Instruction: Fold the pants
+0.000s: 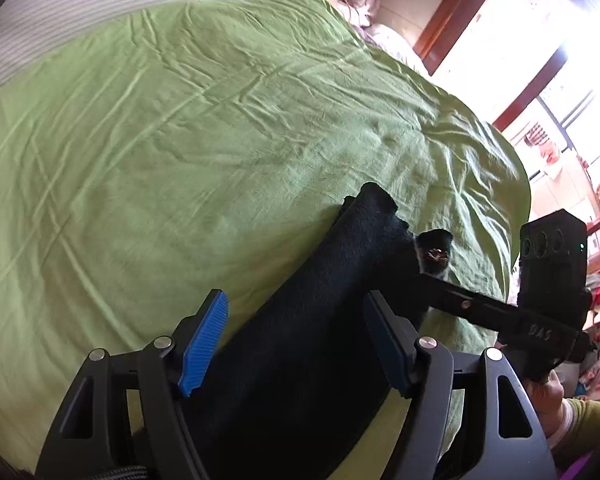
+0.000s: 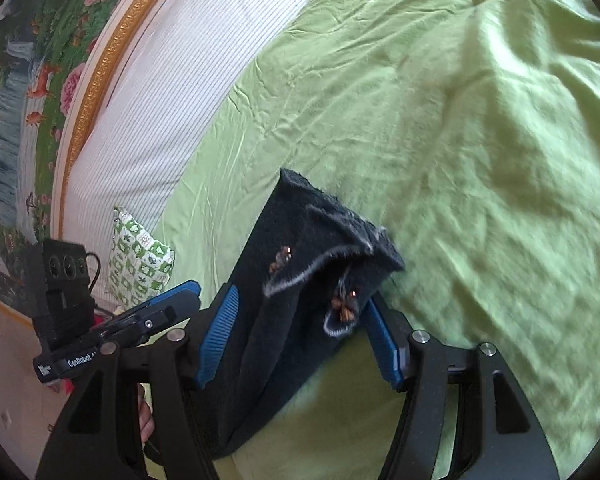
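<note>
Pants (image 1: 320, 320) lie in a dark roll on the green bed (image 1: 180, 140). Left claw (image 1: 296, 340) is spread wide around them, not pinching. Right claw (image 2: 300, 332) looks closed on the pants. I think a fold comes next; left must pinch first.

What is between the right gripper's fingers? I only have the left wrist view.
Observer: The dark pants span the right gripper from pad to pad; I can't confirm a firm clamp.
Operator: Which part of them?
Observer: An end with grey-stitched edging.
Operator: Anything close on that side?
Observer: A green-and-white patterned pillow leans on the white striped headboard, apart from the pants.
</note>
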`<state>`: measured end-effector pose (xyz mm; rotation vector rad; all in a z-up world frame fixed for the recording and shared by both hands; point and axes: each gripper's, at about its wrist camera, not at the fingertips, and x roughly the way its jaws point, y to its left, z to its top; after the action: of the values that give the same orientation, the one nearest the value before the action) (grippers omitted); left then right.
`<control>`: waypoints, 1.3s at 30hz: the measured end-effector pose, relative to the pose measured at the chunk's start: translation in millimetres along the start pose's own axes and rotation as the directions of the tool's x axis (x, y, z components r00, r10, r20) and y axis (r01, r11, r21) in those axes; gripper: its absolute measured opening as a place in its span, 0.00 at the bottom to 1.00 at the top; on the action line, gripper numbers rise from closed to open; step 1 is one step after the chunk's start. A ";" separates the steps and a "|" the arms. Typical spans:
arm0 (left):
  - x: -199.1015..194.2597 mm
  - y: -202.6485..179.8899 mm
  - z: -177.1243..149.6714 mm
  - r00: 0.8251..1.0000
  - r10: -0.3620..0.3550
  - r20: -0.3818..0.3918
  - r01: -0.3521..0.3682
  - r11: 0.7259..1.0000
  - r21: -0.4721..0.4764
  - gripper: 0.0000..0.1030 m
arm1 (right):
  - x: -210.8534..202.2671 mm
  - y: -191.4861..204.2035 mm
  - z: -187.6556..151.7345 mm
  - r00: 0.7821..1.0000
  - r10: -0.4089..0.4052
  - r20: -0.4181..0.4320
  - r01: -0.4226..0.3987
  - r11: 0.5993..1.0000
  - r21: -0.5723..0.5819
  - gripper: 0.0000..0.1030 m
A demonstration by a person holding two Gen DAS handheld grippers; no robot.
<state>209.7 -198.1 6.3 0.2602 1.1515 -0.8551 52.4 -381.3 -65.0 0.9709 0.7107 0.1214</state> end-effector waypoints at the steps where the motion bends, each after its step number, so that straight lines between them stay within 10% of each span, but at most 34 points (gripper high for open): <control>1: 5.5 -0.7 4.1 1.000 -0.004 -0.016 0.004 1.000 0.009 0.69 | 1.3 -1.2 -0.5 1.000 0.004 0.002 -0.004 1.000 -0.007 0.39; 3: 18.1 -5.5 14.0 0.998 -0.039 -0.053 0.041 0.998 0.041 0.69 | 3.4 -5.7 -2.1 1.000 -0.005 -0.011 0.005 1.000 0.001 0.18; 12: 78.4 -25.1 34.3 0.981 -0.087 -0.175 0.116 0.980 0.160 0.68 | 1.5 -23.0 -4.9 0.998 0.043 -0.035 -0.041 0.998 0.057 0.16; 18: 73.9 -15.2 33.4 0.966 -0.213 -0.148 0.231 0.966 0.117 0.12 | 1.7 -15.9 -7.1 1.000 0.028 -0.006 -0.028 1.000 -0.013 0.15; 39: -29.2 -19.5 0.2 0.968 -0.230 0.103 0.219 0.969 0.111 0.10 | -35.6 67.1 -27.8 0.994 0.079 0.072 -0.055 0.955 -0.291 0.12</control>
<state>191.9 -197.9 36.6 0.1599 1.0449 -1.1153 22.4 -337.0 -4.4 0.7146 0.5653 0.2368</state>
